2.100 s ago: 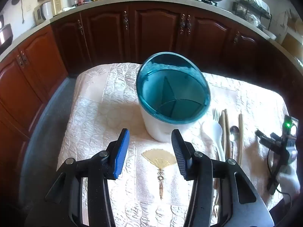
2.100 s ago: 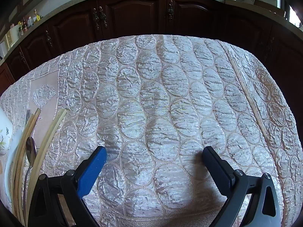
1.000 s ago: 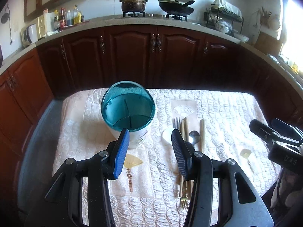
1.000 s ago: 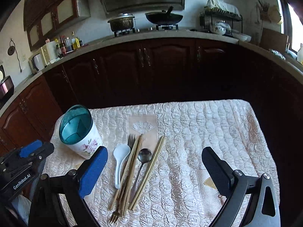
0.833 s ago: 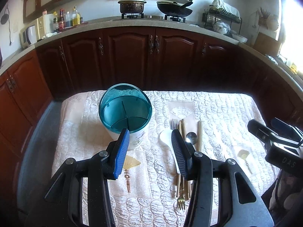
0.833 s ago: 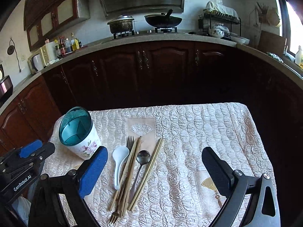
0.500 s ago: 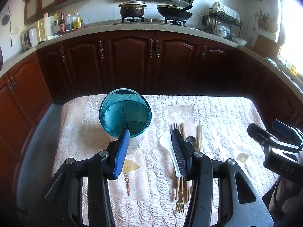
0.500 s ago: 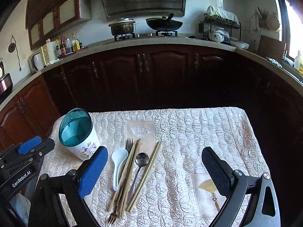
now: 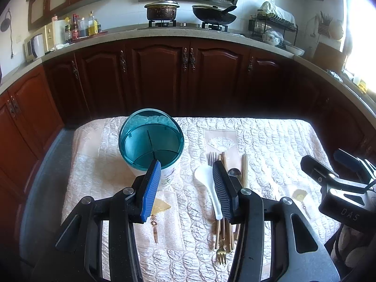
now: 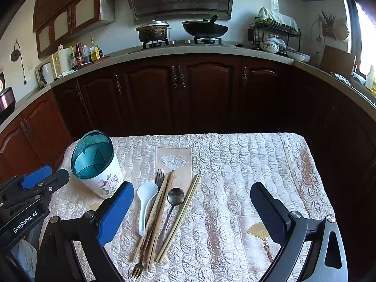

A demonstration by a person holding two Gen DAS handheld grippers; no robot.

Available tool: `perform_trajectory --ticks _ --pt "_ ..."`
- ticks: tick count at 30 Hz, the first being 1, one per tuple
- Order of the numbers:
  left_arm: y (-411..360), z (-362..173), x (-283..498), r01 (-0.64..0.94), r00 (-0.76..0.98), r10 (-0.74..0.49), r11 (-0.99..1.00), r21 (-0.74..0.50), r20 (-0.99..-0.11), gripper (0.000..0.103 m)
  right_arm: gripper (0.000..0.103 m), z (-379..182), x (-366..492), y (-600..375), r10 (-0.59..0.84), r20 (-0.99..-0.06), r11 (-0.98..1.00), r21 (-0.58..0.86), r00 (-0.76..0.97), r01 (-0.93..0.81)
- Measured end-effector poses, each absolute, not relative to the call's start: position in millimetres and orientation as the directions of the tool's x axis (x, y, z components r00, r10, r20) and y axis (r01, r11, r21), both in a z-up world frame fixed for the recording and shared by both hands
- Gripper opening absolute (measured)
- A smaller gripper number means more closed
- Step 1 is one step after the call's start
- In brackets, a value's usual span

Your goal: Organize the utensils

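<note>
Cream quilted cloth with fan motifs (image 10: 235, 169) covers the small table, and on its left part stands the white floral utensil holder with a teal translucent, divided insert (image 10: 97, 164), upright, with nothing visible in its compartments. Just to the right of the holder the utensils lie in a loose bundle, handles toward the cameras: a white ceramic soup spoon (image 10: 145, 202) nearest the holder, then a dark metal fork (image 10: 159, 177) with tines pointing away, pale wooden chopsticks (image 10: 162, 202) crossing beside it, a dark metal spoon (image 10: 175, 198), and one more pair of wooden chopsticks (image 10: 185, 211) on the right edge of the group. A gold fork (image 10: 137, 270) pokes out at the near end, tines toward the camera.

The left gripper (image 9: 186, 185) hangs above the table's near edge with its jaws apart and nothing between them; in its view the holder sits behind the blue pad and the white spoon behind the black one. The right gripper (image 10: 191, 209) hovers over the near side of the cloth, jaws spread wide and holding nothing, the utensil bundle lying between its two pads in view but untouched.
</note>
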State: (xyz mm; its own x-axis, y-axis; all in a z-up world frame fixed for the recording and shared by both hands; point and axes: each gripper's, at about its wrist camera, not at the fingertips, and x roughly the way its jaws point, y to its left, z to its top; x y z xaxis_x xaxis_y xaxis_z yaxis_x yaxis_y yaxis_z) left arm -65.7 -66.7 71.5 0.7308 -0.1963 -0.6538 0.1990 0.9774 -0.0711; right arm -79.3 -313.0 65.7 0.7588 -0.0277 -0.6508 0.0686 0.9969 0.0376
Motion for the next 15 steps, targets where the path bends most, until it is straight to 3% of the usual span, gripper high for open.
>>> perform_trajectory --ticks 15 --pt "-65.7 65.9 -61.8 0.204 0.713 -0.206 0.976 -0.083 -0.671 0.045 0.1 61.3 -76.8 -314.7 -0.026 -0.658 0.997 0.035 0.753 0.065"
